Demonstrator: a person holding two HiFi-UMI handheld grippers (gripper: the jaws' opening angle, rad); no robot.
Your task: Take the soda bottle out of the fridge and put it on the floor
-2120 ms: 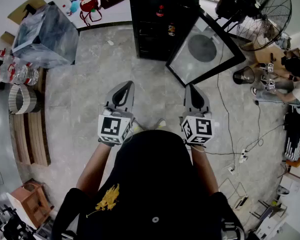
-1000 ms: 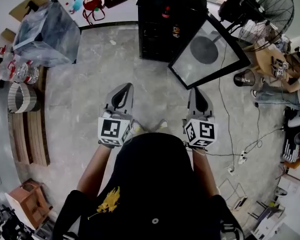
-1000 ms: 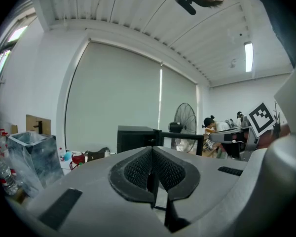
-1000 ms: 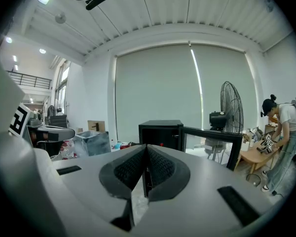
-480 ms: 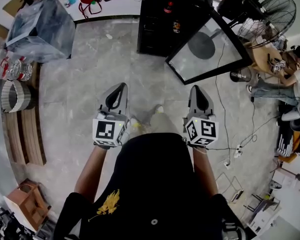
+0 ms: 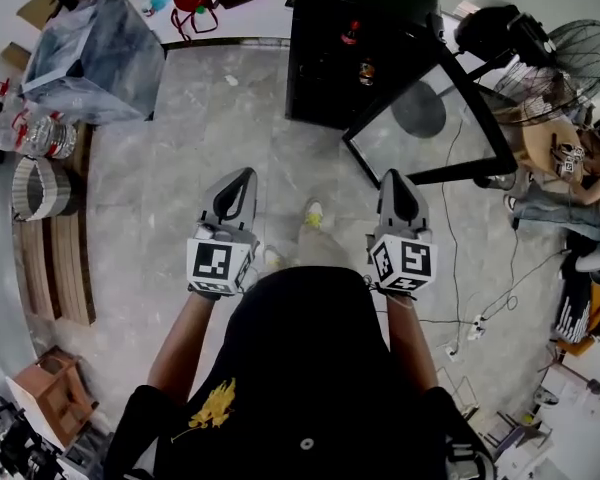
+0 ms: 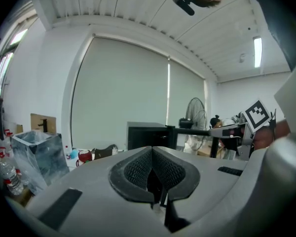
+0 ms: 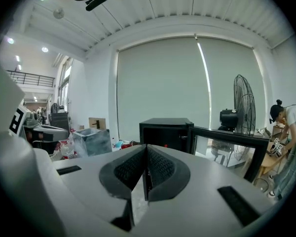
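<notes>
The black fridge (image 6: 345, 63) stands at the far side of the floor with its glass door (image 6: 430, 133) swung open to the right. Two small bottles show on its shelves, one red-capped (image 6: 352, 35) and one lower (image 6: 366, 71); I cannot tell which is the soda bottle. My left gripper (image 6: 244, 175) and right gripper (image 6: 394, 177) are held side by side in front of me, well short of the fridge. Both are shut and empty. The left gripper view shows the left gripper (image 7: 152, 151) pointing at the fridge (image 7: 147, 136). In the right gripper view, the right gripper (image 8: 146, 154) points at it (image 8: 165, 131) too.
A clear plastic bin (image 6: 95, 53), a pack of water bottles (image 6: 35, 138) and wooden slats (image 6: 55, 268) line the left side. A standing fan (image 6: 570, 58), a seated person (image 6: 580, 193) and cables with a power strip (image 6: 475, 320) lie to the right.
I have stepped closer to the fridge, so it and its open door sit lower and larger in the head view. Both grippers stay shut and keep their place before me.
</notes>
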